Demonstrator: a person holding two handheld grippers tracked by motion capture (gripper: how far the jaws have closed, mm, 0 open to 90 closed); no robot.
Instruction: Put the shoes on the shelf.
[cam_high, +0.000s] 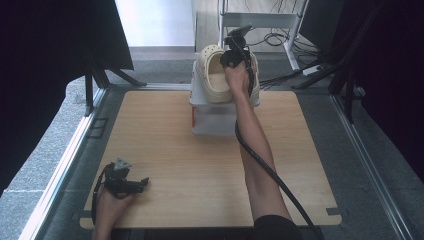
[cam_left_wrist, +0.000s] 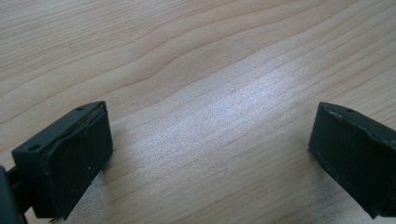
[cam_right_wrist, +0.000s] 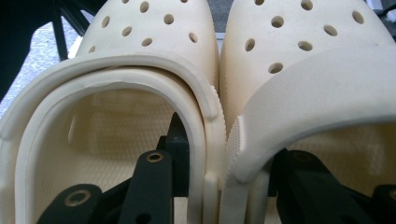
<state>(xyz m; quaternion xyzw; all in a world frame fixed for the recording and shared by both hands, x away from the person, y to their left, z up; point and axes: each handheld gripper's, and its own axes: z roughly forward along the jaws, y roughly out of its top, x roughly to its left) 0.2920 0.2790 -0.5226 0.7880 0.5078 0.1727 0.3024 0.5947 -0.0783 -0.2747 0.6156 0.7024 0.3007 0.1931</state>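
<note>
Cream clogs unbranded, right gripper fingers clamped on adjoining walls; left gripper fingers apart.

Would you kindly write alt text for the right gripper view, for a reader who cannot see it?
Two cream perforated clogs sit side by side, pinched together by the right gripper: one black jaw is inside each shoe, squeezing their adjoining inner walls. Their heel straps are folded forward over the uppers.
</note>
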